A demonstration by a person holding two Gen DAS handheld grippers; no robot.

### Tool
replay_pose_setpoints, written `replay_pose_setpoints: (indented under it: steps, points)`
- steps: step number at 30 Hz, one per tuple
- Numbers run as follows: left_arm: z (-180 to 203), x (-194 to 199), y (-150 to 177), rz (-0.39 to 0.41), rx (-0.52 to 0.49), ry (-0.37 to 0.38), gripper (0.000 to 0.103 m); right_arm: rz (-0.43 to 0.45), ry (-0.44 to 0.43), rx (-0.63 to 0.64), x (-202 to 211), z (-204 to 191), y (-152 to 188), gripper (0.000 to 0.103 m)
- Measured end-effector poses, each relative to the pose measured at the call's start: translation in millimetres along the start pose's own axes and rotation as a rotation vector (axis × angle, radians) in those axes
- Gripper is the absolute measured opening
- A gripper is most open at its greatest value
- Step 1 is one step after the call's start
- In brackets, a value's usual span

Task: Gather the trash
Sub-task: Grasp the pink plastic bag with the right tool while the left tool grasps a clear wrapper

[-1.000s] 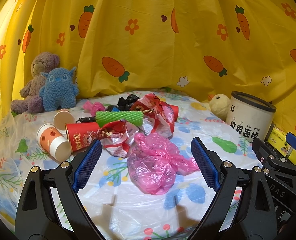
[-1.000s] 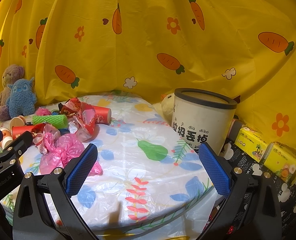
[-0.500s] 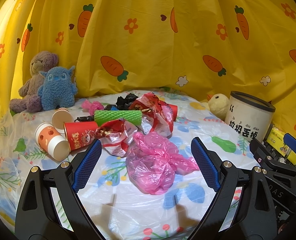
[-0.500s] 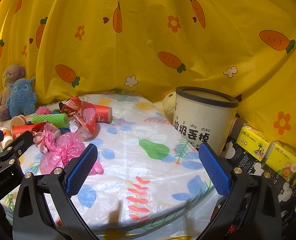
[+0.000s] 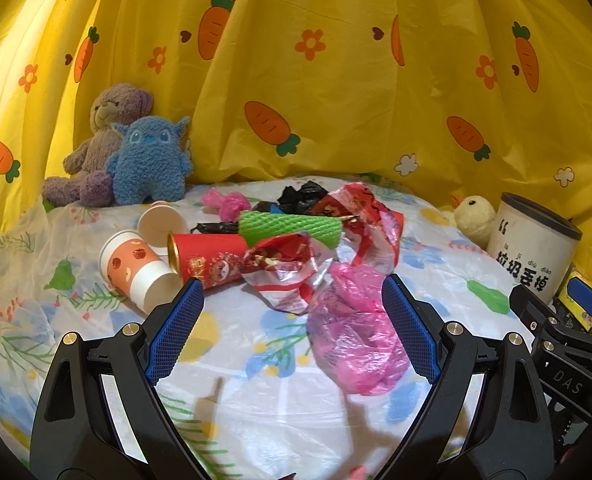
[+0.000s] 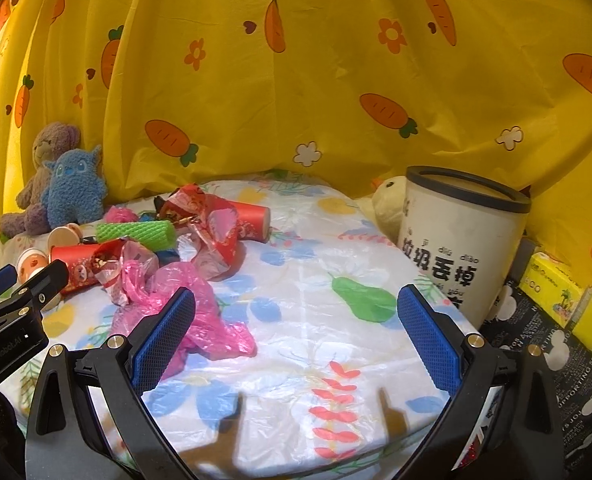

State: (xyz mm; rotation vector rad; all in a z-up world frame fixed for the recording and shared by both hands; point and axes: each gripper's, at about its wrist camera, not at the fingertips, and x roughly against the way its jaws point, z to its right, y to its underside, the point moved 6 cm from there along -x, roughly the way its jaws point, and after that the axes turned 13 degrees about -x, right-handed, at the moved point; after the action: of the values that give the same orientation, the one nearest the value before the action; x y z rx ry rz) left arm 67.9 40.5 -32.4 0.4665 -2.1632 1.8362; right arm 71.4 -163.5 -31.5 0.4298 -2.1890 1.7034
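Observation:
A heap of trash lies on the round table: a crumpled pink plastic bag (image 5: 356,332) nearest me, red foil wrappers (image 5: 287,268), a green foam net (image 5: 291,228), a red paper cup (image 5: 207,258), a white and orange cup (image 5: 135,268) and black bags (image 5: 300,196). The white trash bin (image 6: 460,236) stands at the table's right edge. My left gripper (image 5: 291,328) is open and empty, just short of the pink bag. My right gripper (image 6: 296,340) is open and empty over the table's front, with the pink bag (image 6: 183,304) at its left finger.
A purple bear (image 5: 99,140) and a blue plush (image 5: 147,160) sit at the back left. A yellow chick plush (image 6: 388,204) leans beside the bin. Yellow tissue packs (image 6: 564,296) lie on a black box at right. A yellow carrot curtain (image 5: 336,80) closes the back.
Both grippers have shifted slightly forward and to the left over the table, so the trash looks a little nearer. Both stay open. Nothing on the table has moved.

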Motion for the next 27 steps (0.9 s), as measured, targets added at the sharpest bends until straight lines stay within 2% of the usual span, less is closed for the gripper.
replay_pose_setpoints:
  steps: [9,10,12,19,21,22,24,27]
  points:
    - [-70.9,-9.0,12.2,-0.015,0.085,-0.122,0.083,-0.130,-0.185,0.051,-38.0,-62.5,20.1,0.089]
    - [-76.6,-10.1,13.2,-0.016,0.091,-0.127,0.081,-0.144,-0.197,0.059,-42.1,-68.6,23.4,0.087]
    - [-84.1,-11.9,14.9,-0.020,0.098,-0.138,0.078,-0.175,-0.208,0.071,-51.1,-77.0,29.8,0.078]
    - [-81.7,-24.9,18.2,-0.034,0.088,-0.093,0.070,-0.312,-0.224,0.067,-83.1,-83.9,53.5,0.068]
    - [-76.6,-29.8,17.5,-0.039,0.081,-0.074,0.068,-0.332,-0.227,0.075,-87.5,-85.2,57.8,0.056]
    - [-73.7,-32.3,16.9,-0.041,0.077,-0.062,0.066,-0.339,-0.233,0.075,-88.2,-85.6,58.2,0.054]
    - [-66.9,-37.5,15.8,-0.047,0.071,-0.033,0.063,-0.349,-0.232,0.088,-90.6,-85.7,60.2,0.040]
    - [-56.7,-44.7,14.3,-0.057,0.057,-0.001,0.056,-0.339,-0.234,0.097,-89.4,-82.9,60.5,0.032]
